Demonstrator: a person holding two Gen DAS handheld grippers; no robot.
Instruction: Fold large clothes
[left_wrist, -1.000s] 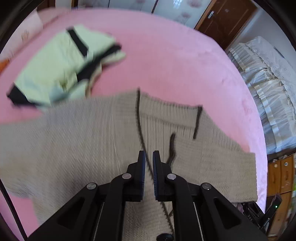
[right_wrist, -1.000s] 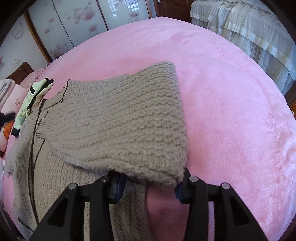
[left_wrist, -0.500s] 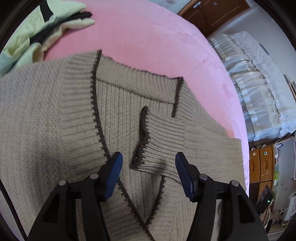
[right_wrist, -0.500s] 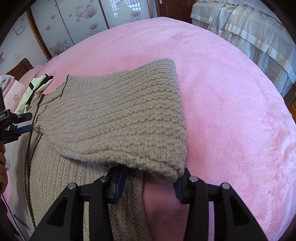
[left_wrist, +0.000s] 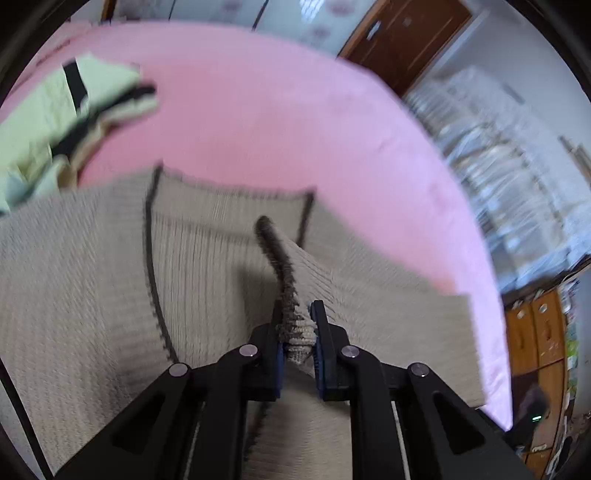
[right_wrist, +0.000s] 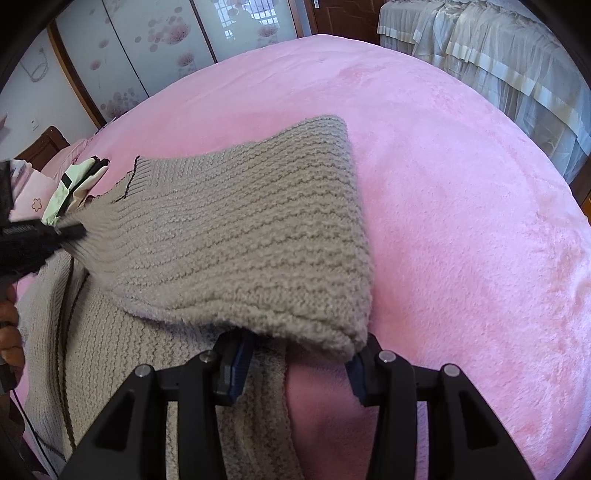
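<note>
Left tool (left_wrist: 298, 334) on cardigan (left_wrist: 92, 277) edge

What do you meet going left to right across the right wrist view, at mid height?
left gripper → pale green folded garment → beige knit sweater → pink bedspread → white frilled curtain

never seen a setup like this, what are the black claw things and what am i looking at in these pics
No robot arm here: a person holds a two-finger gripper in each hand, each with a fisheye camera looking along its fingers. One picture is the left gripper's view, the other the right's. A beige knit sweater lies on a pink bed cover, with a pale green garment beside it. The left gripper has just closed and pinches the sweater's dark-trimmed collar edge. The right gripper has the folded sleeve end lying over its spread jaws; whether its pads press on it is hidden.
</note>
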